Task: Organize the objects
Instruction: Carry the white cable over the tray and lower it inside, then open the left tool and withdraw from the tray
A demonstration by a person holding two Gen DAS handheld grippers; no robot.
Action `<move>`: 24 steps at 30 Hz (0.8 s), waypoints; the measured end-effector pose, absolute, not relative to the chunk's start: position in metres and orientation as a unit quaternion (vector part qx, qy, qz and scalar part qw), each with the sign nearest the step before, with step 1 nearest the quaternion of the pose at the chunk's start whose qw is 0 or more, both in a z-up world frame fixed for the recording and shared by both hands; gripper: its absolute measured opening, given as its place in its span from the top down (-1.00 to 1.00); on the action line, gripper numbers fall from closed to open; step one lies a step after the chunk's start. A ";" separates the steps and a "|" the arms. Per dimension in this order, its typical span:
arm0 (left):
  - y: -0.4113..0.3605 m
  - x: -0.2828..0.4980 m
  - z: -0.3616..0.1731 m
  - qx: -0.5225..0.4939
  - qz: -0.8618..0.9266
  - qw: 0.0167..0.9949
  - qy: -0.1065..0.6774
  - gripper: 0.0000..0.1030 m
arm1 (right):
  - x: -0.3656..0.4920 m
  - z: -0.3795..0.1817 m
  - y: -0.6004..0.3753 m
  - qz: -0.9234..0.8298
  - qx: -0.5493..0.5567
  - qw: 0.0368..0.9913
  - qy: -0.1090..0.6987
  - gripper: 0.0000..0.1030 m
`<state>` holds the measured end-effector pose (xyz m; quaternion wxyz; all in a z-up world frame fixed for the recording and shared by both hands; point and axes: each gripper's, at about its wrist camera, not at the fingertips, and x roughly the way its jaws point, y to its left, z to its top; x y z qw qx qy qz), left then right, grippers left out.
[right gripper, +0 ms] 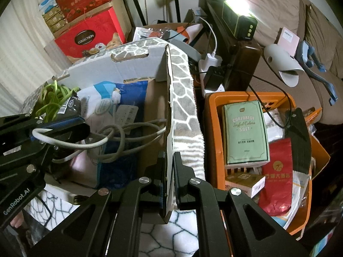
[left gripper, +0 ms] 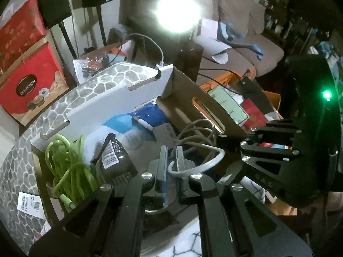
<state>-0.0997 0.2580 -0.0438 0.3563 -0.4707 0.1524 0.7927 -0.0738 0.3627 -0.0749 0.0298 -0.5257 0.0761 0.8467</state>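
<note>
On box wall [right gripper: 169, 128]: right tool [right gripper: 169, 167].

A white blanket with a dark honeycomb line pattern [right gripper: 167, 235] carries the open stone-print cardboard box [right gripper: 182, 90]. Just beside the box, on its right, stands an orange plastic crate [right gripper: 211, 128]. Behind them, a brown sofa [right gripper: 278, 75] bears a grey slipper [right gripper: 283, 64].

left wrist: close, down into box [left gripper: 120, 98] | right wrist: at its wall, perhaps level | shared: box interior
</note>
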 end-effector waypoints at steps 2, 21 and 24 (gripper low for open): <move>0.255 -0.099 -0.039 -0.480 0.787 0.365 0.131 0.41 | -0.074 -0.075 0.363 0.847 -0.525 0.030 0.076 0.87; 0.161 -0.117 0.030 -0.469 0.814 0.342 0.013 -0.75 | -0.074 -0.075 0.363 0.847 -0.525 0.030 0.075 0.87; 0.140 -0.121 0.033 -0.472 0.823 0.317 0.017 -0.78 | -0.074 -0.075 0.363 0.847 -0.525 0.029 0.076 0.87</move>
